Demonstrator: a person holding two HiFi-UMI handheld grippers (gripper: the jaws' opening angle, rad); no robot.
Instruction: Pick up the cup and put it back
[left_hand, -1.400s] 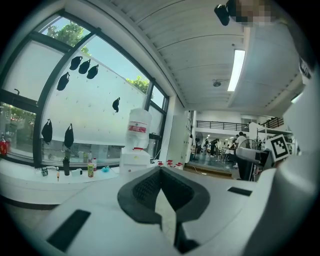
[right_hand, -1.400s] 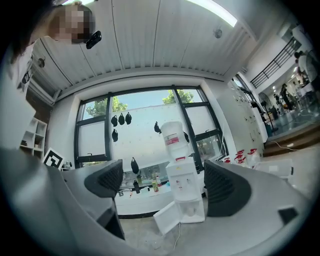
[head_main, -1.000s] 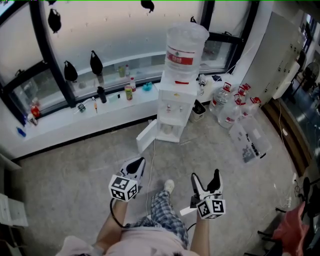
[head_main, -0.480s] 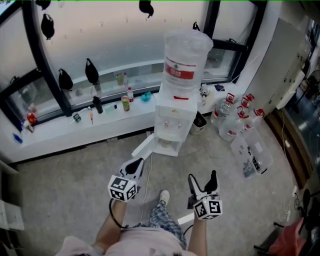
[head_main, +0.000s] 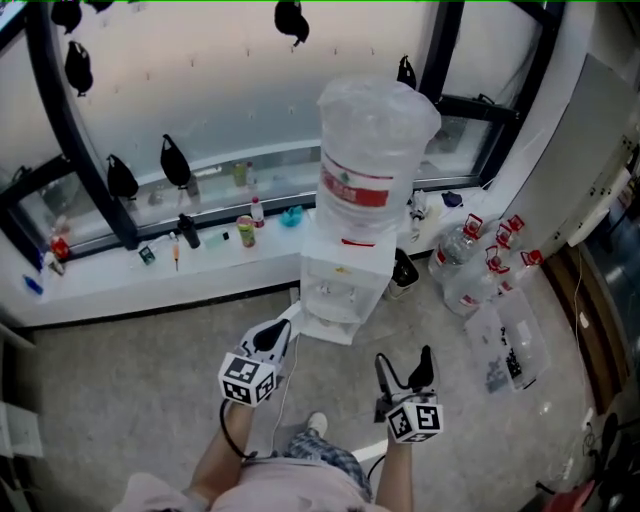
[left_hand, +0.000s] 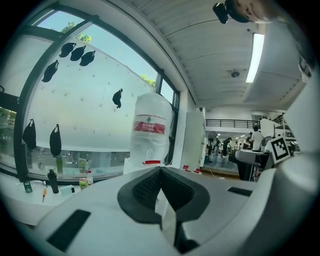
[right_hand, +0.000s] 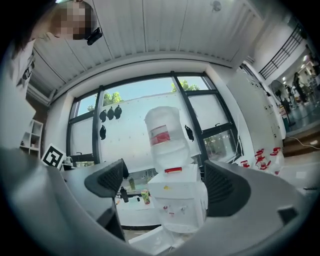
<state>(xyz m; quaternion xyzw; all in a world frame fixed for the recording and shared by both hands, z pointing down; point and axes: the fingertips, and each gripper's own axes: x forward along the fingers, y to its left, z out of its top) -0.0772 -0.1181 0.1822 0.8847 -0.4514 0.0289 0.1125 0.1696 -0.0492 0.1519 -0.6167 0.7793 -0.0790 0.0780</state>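
Left gripper (head_main: 272, 338) pressed together, empty | right gripper (head_main: 404, 362) spread, empty | step: approach to water dispenser (head_main: 345, 288) | next: find cup

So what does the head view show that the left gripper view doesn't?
Only the head view shows the floor, the person's shoe and the dispenser's open lower door. Only the left gripper view shows the ceiling light and people in a far hall. Both show the water dispenser, its big bottle and the window ledge.
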